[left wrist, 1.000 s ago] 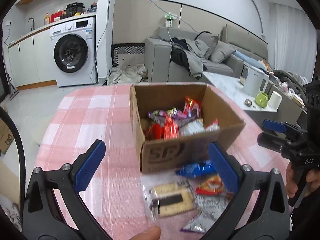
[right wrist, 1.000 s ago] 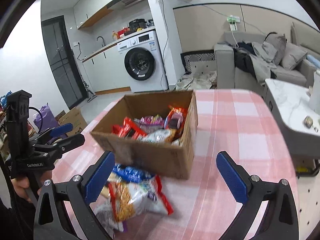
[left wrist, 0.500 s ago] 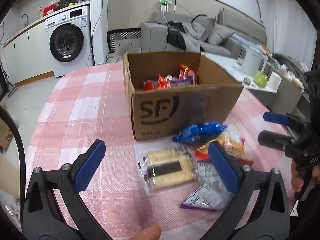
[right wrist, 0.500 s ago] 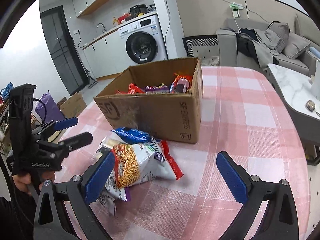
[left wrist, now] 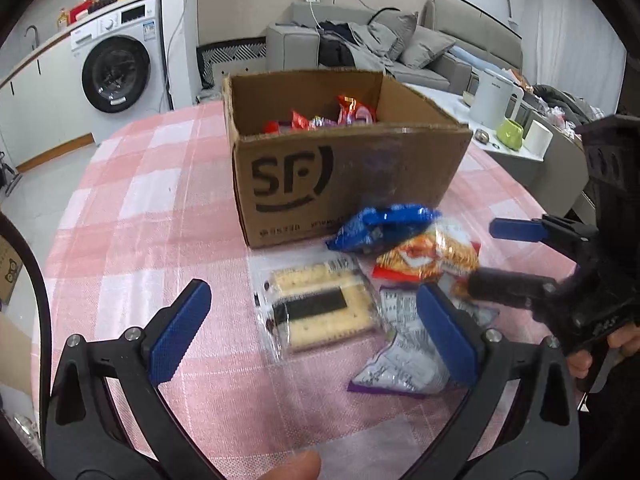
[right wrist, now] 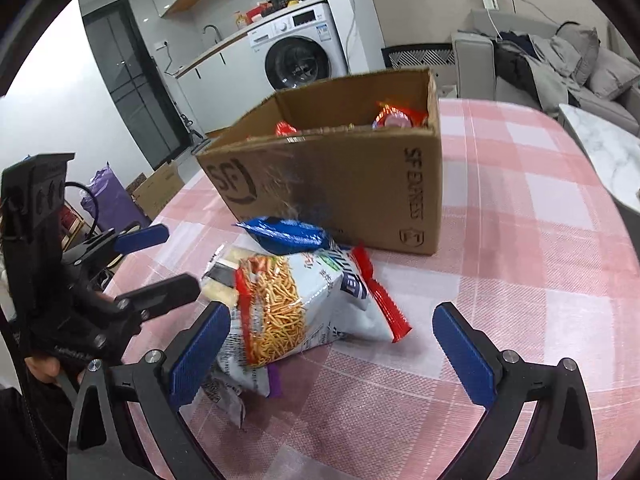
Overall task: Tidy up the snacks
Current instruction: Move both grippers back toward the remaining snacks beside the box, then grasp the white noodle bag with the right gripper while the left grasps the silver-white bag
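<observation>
1. Over the last second both hand-held grippers have come down from a high look into the cardboard box (left wrist: 344, 168) to a low position over the loose snacks in front of it. A second ago the box contents filled the middle of both views; now only the tops of a few red wrappers show above its rim.

2. The left hand-held gripper (left wrist: 316, 332) has its fingers wide apart and holds nothing. Between them lies the clear cracker pack (left wrist: 320, 308), flat on the pink checked tabletop (left wrist: 132, 208).

3. The right hand-held gripper (right wrist: 332, 344) is likewise spread open and empty. It frames the noodle snack bag (right wrist: 296, 304), whose left edge sits close to the left blue pad.

4. The snack pile has not moved. The blue packet (left wrist: 380, 228) still leans at the foot of the box, the noodle snack bag lies just beside it, and a purple-edged wrapper (left wrist: 404, 364) lies nearest the person, partly under the noodle snack bag in the right wrist view.

5. My reading: the survey of the box is over and picking has begun. Four packets remain outside, so the task is partway done.

6. The next move likely calls for closing on one packet. The crinkly bags may slip or drag a neighbour along.
</observation>
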`<action>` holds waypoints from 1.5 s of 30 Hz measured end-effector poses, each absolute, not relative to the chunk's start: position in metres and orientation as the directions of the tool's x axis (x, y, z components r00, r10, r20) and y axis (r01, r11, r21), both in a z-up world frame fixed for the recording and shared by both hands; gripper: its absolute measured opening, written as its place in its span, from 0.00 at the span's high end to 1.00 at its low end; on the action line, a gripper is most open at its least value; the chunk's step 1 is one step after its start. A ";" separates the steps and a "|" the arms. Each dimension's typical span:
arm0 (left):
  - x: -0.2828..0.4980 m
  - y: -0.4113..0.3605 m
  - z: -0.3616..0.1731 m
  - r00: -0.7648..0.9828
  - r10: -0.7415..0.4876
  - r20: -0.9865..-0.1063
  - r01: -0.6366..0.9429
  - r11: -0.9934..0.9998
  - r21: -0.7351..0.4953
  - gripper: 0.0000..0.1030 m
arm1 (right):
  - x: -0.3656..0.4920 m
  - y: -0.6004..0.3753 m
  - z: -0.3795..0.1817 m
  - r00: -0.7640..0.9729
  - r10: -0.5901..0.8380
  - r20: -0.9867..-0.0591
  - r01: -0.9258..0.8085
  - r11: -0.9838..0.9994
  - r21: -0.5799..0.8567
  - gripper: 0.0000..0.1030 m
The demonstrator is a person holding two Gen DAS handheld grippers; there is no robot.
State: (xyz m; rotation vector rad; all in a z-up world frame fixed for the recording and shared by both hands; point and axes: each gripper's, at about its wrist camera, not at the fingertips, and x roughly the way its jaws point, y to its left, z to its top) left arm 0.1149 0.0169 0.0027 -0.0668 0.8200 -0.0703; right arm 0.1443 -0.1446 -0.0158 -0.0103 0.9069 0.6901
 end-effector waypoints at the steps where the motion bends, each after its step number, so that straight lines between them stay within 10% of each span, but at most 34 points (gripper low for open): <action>1: 0.113 0.019 0.001 0.675 -0.091 -0.732 0.037 0.995 -0.090 0.01 | 0.147 -0.143 -0.020 0.408 0.544 -0.734 -0.548 0.788 0.280 0.00; 15: 0.107 0.034 -0.009 0.658 -0.120 -0.743 0.040 0.991 -0.125 0.01 | 0.165 -0.127 -0.036 0.349 0.581 -0.735 -0.539 0.766 0.350 0.01; 26: 0.107 0.027 -0.015 0.648 -0.145 -0.748 0.059 0.988 -0.141 0.01 | 0.151 -0.124 -0.030 0.355 0.594 -0.722 -0.584 0.744 0.325 0.39; 45: 0.092 -0.013 -0.012 0.622 -0.264 -0.737 0.216 0.963 -0.162 0.01 | 0.123 -0.184 0.006 0.432 0.631 -0.645 -0.561 0.748 0.356 0.40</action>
